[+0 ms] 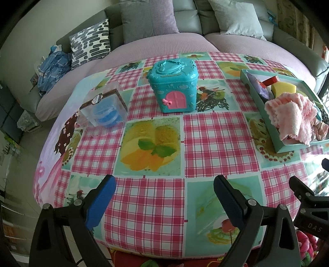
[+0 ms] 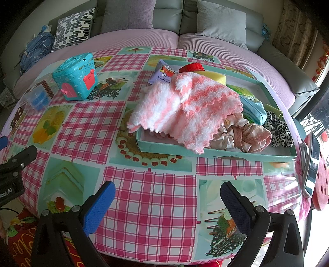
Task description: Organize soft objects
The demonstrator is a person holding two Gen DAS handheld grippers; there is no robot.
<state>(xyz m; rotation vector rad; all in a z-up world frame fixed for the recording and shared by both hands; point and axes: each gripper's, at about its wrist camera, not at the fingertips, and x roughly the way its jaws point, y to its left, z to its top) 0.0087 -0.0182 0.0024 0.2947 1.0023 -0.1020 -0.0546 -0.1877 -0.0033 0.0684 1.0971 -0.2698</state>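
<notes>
A shallow teal tray (image 2: 216,153) (image 1: 287,146) sits on the right half of the table. Draped over its near-left corner is a fluffy pink-and-white cloth (image 2: 185,106) (image 1: 292,115). Inside lie pink scrunchies (image 2: 246,133), a leopard-print scrunchie (image 2: 279,131), a yellow sponge (image 2: 213,77) (image 1: 284,87), a red roll (image 2: 191,66), a wipes pack (image 2: 164,75) and a teal fabric piece (image 2: 253,108). My left gripper (image 1: 164,184) and right gripper (image 2: 168,192) both stand open over the near table edge, holding nothing.
A turquoise house-shaped box with a pink door (image 1: 174,86) (image 2: 77,76) stands mid-table. A clear case with blue discs (image 1: 103,106) (image 2: 38,96) sits at the left. A sofa with cushions (image 1: 148,18) runs behind the table. A phone (image 2: 312,164) rests at the right edge.
</notes>
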